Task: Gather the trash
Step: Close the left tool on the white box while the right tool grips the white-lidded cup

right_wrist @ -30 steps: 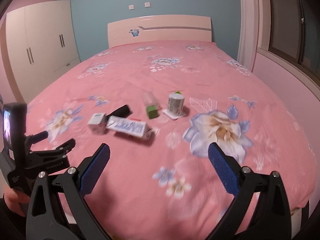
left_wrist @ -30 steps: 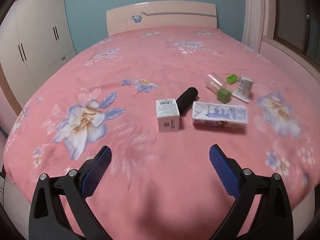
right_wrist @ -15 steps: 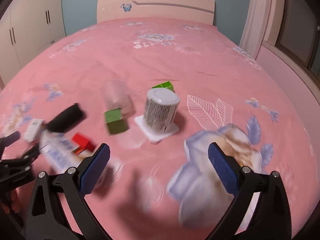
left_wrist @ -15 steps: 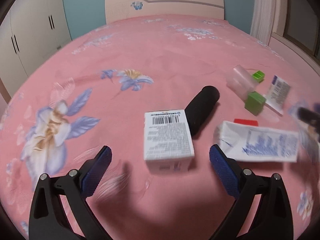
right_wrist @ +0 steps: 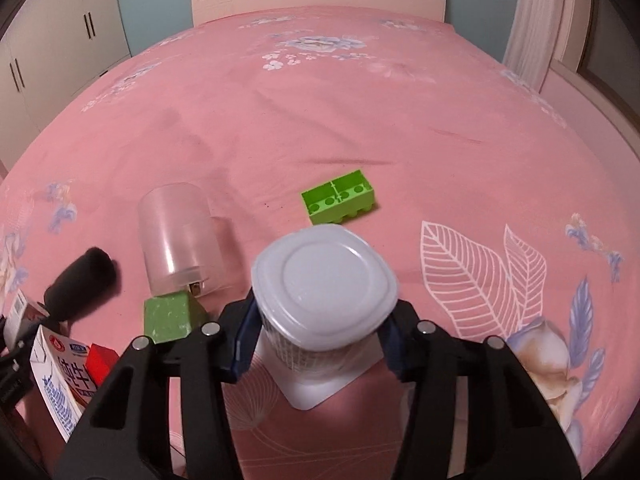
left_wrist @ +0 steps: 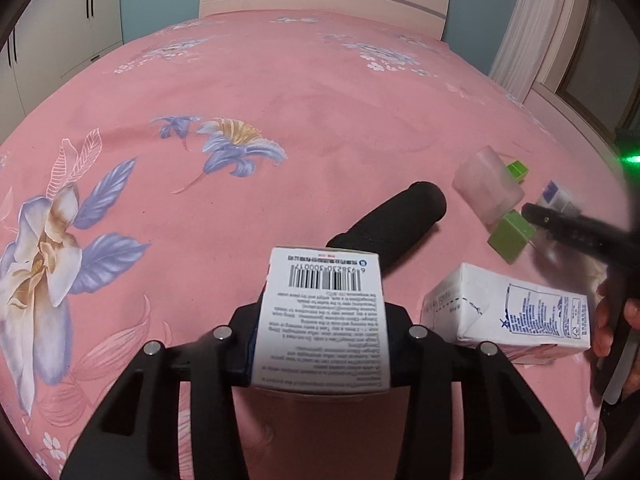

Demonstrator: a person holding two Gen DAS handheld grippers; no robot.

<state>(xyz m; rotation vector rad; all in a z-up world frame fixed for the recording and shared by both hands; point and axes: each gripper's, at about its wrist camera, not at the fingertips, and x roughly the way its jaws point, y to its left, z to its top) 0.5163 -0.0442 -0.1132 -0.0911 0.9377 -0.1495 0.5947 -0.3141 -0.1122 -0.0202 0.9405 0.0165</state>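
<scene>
On the pink floral bed, my left gripper [left_wrist: 320,336] is shut on a small white box with a barcode [left_wrist: 322,316]. Behind it lies a black cylinder [left_wrist: 394,224], and to its right a white milk carton [left_wrist: 508,312]. My right gripper [right_wrist: 318,340] is shut on a white upside-down yogurt cup [right_wrist: 324,284], which stands on its peeled lid [right_wrist: 316,390]. The right gripper also shows at the right edge of the left wrist view [left_wrist: 580,232].
A clear plastic cup [right_wrist: 176,236] lies on its side left of the yogurt cup, with a dark green block [right_wrist: 170,316] in front of it. A light green brick [right_wrist: 340,198] lies behind. The milk carton [right_wrist: 56,380] and a red piece [right_wrist: 98,362] sit at lower left.
Both grippers moved forward and down to the bed. The left closed on the small white box; the right closed on the yogurt cup.
</scene>
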